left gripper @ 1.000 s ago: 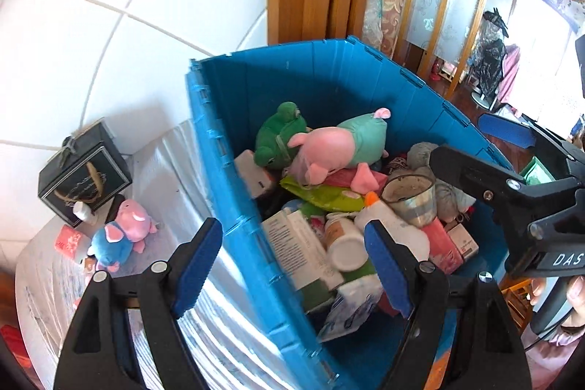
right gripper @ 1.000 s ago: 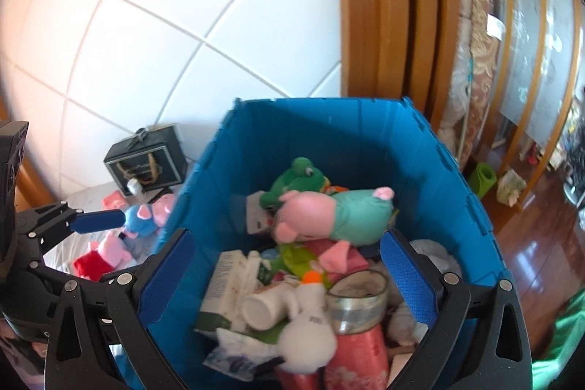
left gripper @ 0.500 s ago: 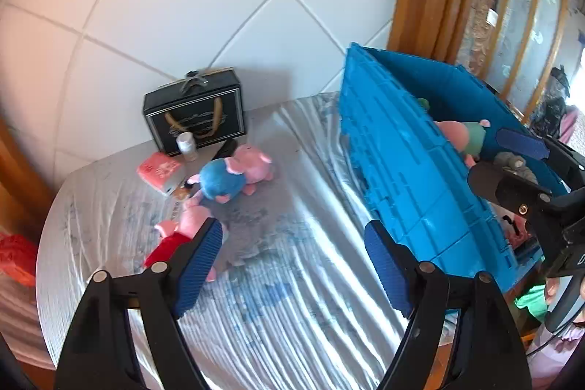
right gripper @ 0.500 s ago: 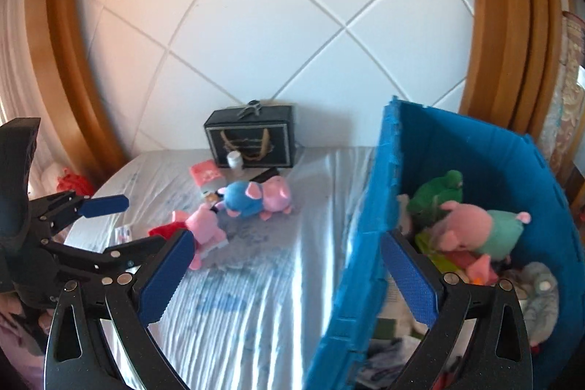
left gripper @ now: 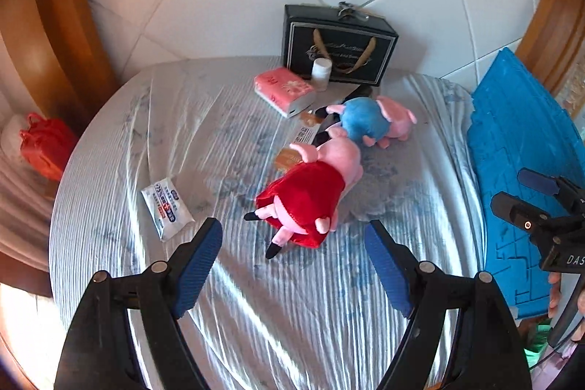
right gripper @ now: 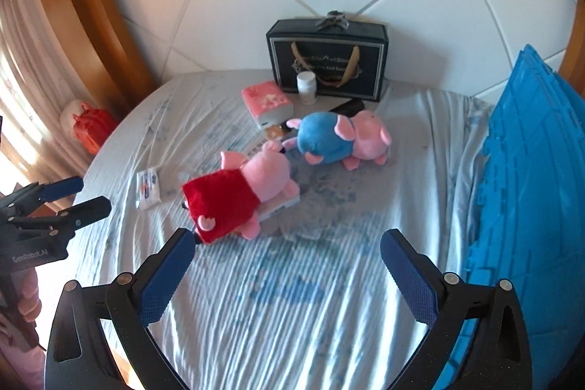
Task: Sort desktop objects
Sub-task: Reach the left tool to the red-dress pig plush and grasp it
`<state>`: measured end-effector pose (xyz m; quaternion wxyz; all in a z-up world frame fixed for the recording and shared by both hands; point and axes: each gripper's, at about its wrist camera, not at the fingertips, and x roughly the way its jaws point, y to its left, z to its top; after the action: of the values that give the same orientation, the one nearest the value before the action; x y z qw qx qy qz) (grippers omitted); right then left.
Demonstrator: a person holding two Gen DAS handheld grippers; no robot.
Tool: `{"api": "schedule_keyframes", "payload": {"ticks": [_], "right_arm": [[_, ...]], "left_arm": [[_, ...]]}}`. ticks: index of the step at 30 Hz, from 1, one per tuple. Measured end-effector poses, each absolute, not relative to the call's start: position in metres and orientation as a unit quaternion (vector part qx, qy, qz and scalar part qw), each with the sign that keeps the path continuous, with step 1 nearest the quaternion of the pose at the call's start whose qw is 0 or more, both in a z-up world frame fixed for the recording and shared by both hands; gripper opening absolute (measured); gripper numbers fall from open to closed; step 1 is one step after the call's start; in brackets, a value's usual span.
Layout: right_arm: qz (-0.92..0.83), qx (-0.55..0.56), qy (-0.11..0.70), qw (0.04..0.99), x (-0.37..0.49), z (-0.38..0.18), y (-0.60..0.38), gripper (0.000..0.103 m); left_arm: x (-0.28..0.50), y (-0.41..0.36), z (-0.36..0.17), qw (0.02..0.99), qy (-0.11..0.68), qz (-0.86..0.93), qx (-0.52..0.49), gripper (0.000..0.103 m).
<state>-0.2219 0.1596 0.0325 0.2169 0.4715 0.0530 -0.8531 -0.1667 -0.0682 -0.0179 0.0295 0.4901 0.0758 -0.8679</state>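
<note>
White padded wall panels back a round table [left gripper: 278, 309] under a striped cloth, with a blue crate [right gripper: 541, 178] at three o'clock. Both the left gripper [left gripper: 292, 265] and the right gripper [right gripper: 285, 276] hang over the cloth, fingers spread and empty. Nearest is the pig plush in the red dress [right gripper: 237, 196], at twelve o'clock of the left gripper; the blue-dressed pig plush [right gripper: 336, 139] lies beyond. Best to straddle the red plush's body across its narrow width, squeeze firmly, and lift clear of the booklet [right gripper: 281, 203] beneath before swinging to the crate.
</note>
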Motion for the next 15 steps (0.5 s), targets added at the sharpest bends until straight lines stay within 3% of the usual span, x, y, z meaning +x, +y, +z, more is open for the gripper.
{"api": "schedule_keyframes", "payload": {"ticks": [8,15], "right_arm": [[-0.824,0.531,0.061,0.19,-0.286,-0.031,0.128,0.103],[-0.82,0.544,0.048,0.171,-0.335,-0.057,0.114,0.103]], "left_arm": [[-0.237,-0.104,-0.093,0.071,0.117,-0.836,0.531,0.079],[-0.322,-0.099,-0.158,0.109,0.052,-0.819,0.561,0.079]]}}
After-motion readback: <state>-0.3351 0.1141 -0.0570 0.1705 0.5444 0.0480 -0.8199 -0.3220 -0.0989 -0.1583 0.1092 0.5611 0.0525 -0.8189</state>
